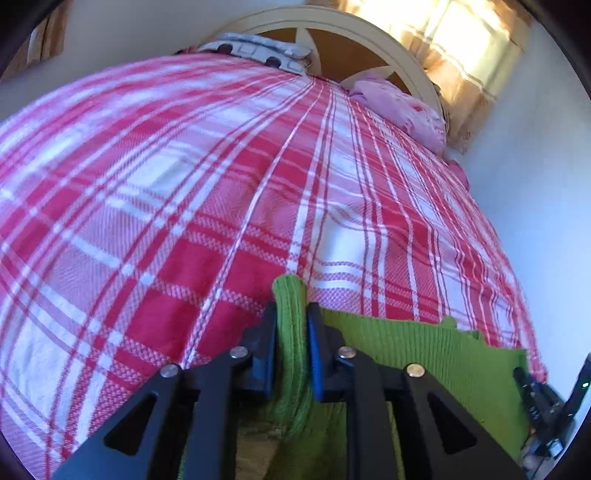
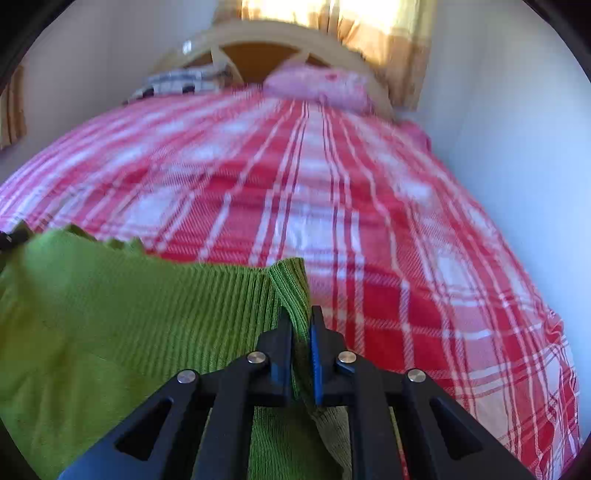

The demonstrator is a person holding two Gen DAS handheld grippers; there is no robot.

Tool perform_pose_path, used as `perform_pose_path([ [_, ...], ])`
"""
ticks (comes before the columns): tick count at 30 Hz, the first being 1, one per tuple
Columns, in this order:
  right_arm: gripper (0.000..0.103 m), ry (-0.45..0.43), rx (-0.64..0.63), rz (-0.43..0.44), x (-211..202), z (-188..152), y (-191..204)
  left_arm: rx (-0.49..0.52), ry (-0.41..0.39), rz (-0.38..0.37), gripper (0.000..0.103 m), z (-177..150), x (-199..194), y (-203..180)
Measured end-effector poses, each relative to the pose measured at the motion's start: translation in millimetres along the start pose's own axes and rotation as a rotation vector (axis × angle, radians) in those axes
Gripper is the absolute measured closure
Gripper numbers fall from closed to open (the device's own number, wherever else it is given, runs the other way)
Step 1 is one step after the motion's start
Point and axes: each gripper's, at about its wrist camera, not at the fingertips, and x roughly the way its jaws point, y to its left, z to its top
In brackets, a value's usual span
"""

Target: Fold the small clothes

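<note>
A green ribbed knit garment (image 1: pixel 413 343) hangs stretched between my two grippers over the near end of a bed. My left gripper (image 1: pixel 291 314) is shut on one corner of the garment, which pokes up between the black fingers. My right gripper (image 2: pixel 301 317) is shut on the other corner, and the garment (image 2: pixel 129 306) spreads away to the left in the right wrist view. The right gripper's body (image 1: pixel 543 406) shows at the right edge of the left wrist view.
A red and white plaid bedspread (image 1: pixel 207 192) covers the bed. A pink pillow (image 1: pixel 399 107) and a dark patterned pillow (image 1: pixel 258 51) lie against the cream headboard (image 1: pixel 332 26). A white wall (image 2: pixel 517 147) runs along the right side. A curtained window (image 1: pixel 465 48) is behind.
</note>
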Motion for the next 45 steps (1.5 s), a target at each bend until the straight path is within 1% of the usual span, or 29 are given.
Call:
perform_pose_path([
  [1,0.093,-0.002,0.005,0.004,0,-1,-1,-0.014,-0.003,-0.016,0.083,-1,-2,4],
  [3,0.093,-0.006,0.020,0.025,1,-3,-4,-0.022,-0.005,-0.022,0.083,0,-2,5],
  [6,0.089,-0.001,0.064,0.043,3,-4,-11,-0.026,-0.002,-0.024,0.083,0,-3,5],
  [8,0.085,-0.004,0.103,0.066,3,-5,-18,-0.041,0.033,-0.036,0.083,6,-4,8],
  [10,0.075,0.000,0.181,0.113,7,-6,-30,-0.056,0.065,-0.047,0.083,12,-28,14],
  [11,0.072,0.003,0.229,0.137,9,-8,-39,-0.043,0.053,-0.037,0.083,12,-38,13],
  [12,0.071,0.009,0.299,0.157,11,-12,-51,-0.011,0.029,0.002,0.083,12,-55,11],
  [13,0.070,0.015,0.343,0.166,13,-14,-58,0.029,0.012,0.061,0.083,7,-73,7],
  [14,0.070,0.019,0.404,0.196,15,-18,-68,0.062,0.010,0.096,0.083,2,-84,2],
  [16,0.070,-0.005,0.496,0.232,13,-25,-81,0.128,0.015,0.128,0.082,-19,-111,-7],
  [17,0.070,-0.021,0.543,0.226,10,-29,-88,0.144,0.015,0.135,0.081,-32,-123,-10],
  [18,0.071,-0.038,0.616,0.207,4,-36,-100,0.148,0.018,0.140,0.075,-39,-128,-11],
  [19,0.076,-0.048,0.691,0.165,-6,-42,-113,0.144,0.029,0.150,0.069,-54,-138,-12],
  [20,0.080,-0.070,0.746,0.133,-20,-47,-124,0.137,0.034,0.150,0.067,-61,-140,-13],
  [21,0.082,-0.125,0.771,0.147,-43,-51,-132,0.123,0.028,0.148,0.066,-73,-147,-13],
  [22,0.082,-0.163,0.729,0.188,-64,-50,-133,0.116,0.017,0.162,0.066,-84,-151,-15],
  [23,0.082,-0.167,0.635,0.217,-79,-46,-125,0.114,0.004,0.181,0.066,-96,-154,-19],
  [25,0.082,-0.154,0.383,0.250,-112,-44,-93,0.131,-0.013,0.200,0.066,-114,-153,-33],
  [26,0.082,-0.142,0.297,0.275,-124,-50,-77,0.139,-0.016,0.209,0.066,-120,-150,-40],
  [29,0.082,-0.085,0.197,0.361,-133,-83,-45,0.171,-0.030,0.234,0.066,-143,-139,-67],
  [30,0.082,-0.049,0.176,0.362,-127,-95,-36,0.179,-0.052,0.243,0.064,-149,-134,-74],
  [31,0.082,-0.025,0.152,0.351,-123,-106,-29,0.175,-0.059,0.251,0.058,-150,-131,-76],
  [32,0.082,-0.005,0.105,0.331,-115,-118,-19,0.164,-0.060,0.263,0.055,-150,-128,-77],
  [33,0.082,-0.033,0.078,0.316,-115,-125,-14,0.145,-0.059,0.280,0.052,-149,-124,-74],
  [35,0.082,-0.058,0.063,0.298,-121,-131,-10,0.104,-0.062,0.302,0.050,-144,-118,-67],
  [38,0.082,-0.061,0.090,0.325,-121,-135,-14,0.088,-0.070,0.327,0.048,-145,-115,-59],
  [41,0.082,-0.064,0.127,0.371,-118,-136,-23,0.145,-0.091,0.355,0.044,-156,-119,-60],
  [43,0.082,-0.064,0.138,0.386,-115,-135,-27,0.179,-0.099,0.409,0.034,-162,-123,-62],
  [45,0.082,-0.064,0.135,0.382,-115,-136,-26,0.198,-0.087,0.446,0.032,-166,-128,-60],
])
